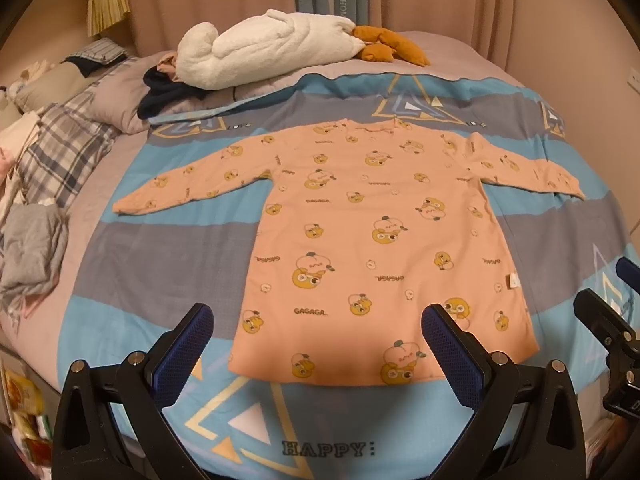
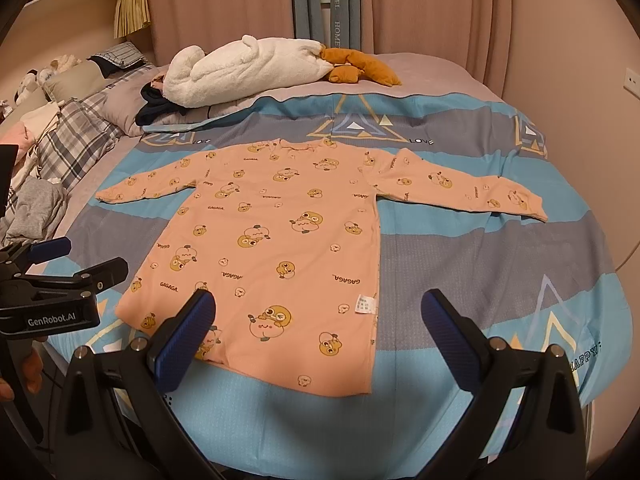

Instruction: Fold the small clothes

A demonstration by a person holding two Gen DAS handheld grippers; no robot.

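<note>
A pink shirt [image 1: 372, 240] lies flat on the blue and grey bed cover [image 1: 160, 256].

"GAGAGA" is printed all over the shirt; the cover says "HAPPY" and "LOVE". Its neck points to the far curtains [image 1: 460, 8], sleeves out sideways. The left claw [image 1: 318, 344] and right claw [image 2: 318, 336] both gape wide near the hem, holding nothing.

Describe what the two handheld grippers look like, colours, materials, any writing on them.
Both match: the left gripper and right gripper have black angular plastic arms with silver bolts. Their fingers carry blue textured pads. Seen from the right wrist view, the left gripper's body bears white GenRobot.AI lettering. No cables show.
</note>
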